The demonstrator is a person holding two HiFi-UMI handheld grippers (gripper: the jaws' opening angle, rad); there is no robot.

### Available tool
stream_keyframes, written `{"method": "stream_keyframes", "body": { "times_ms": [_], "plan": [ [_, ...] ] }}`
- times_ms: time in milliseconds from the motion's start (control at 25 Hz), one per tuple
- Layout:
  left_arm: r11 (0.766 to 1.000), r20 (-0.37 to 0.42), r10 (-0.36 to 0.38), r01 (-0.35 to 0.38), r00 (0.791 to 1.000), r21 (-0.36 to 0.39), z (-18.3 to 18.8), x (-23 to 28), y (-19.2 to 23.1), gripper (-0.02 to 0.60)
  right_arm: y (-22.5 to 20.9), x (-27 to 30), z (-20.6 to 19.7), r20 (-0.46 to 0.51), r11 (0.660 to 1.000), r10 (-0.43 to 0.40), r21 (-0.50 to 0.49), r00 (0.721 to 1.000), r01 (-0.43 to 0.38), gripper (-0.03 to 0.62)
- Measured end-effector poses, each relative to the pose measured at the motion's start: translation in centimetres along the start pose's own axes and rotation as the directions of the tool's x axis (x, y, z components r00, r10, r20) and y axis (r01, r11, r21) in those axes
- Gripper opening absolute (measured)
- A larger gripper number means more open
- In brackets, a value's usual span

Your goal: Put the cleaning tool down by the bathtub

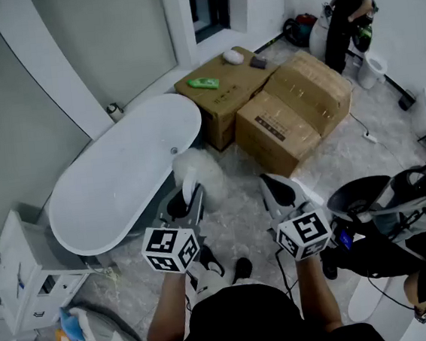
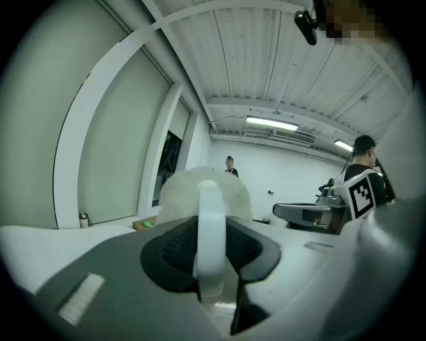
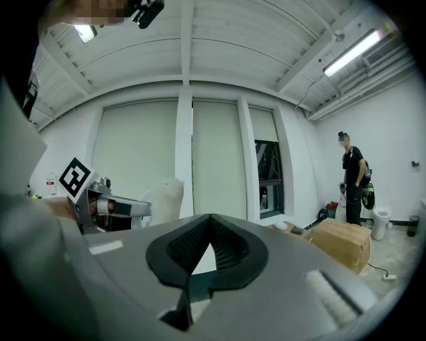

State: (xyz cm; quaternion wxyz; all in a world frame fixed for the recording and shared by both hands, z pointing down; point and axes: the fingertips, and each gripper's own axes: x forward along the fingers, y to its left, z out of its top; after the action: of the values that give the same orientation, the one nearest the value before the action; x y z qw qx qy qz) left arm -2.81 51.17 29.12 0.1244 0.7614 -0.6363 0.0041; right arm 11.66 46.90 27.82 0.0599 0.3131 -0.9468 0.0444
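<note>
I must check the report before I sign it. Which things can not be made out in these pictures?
- Tool head, left gripper view: its handle and the left gripper cover the lower part.
- Floor beside the bathtub, head view: partly hidden under the left gripper.
- Green item on the box, head view: too small to name.

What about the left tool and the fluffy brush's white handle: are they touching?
Touching. The left gripper view shows the left tool closed on the white handle, both dark pads pressing its sides.
</note>
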Motion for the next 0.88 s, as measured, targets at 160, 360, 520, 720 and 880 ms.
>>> {"method": "stream_keyframes", "body": {
  "times_ms": [160,360,520,720,880],
  "plan": [
    [1.000,-0.010,0.012,-0.012,1.000,0.000,-0.5,-0.1,-0.2,0.089,-0.1,-0.4,-0.2,0.002,1.000,-0.001,-0.002,1.000,0.001,0.006],
    [1.000,-0.014,0.015,-0.015,1.000,0.005,-0.7,0.0,-0.8,0.089,-0.8,-1.1,-0.6,-0.002,1.000,-0.023,-0.010,1.000,0.023,0.006],
    [1.000,-0.021,0.014,-0.014,1.000,0.007,-1.1,0.1,-1.4,0.089,-1.3,-2.0,-1.0,0.008,0.999,-0.030,0.013,1.000,0.030,0.008],
    [1.000,-0.027,0.007,-0.006,1.000,0.012,-1.4,0.2,-2.3,0.089,-1.9,-3.1,-1.3,0.023,0.998,-0.043,0.047,0.999,0.042,0.008],
    [1.000,-0.034,0.002,-0.002,0.999,0.015,-1.7,0.3,-2.3,0.089,-2.2,-3.3,-1.8,0.015,0.996,-0.059,0.061,0.998,0.058,0.008]
  ]
}}
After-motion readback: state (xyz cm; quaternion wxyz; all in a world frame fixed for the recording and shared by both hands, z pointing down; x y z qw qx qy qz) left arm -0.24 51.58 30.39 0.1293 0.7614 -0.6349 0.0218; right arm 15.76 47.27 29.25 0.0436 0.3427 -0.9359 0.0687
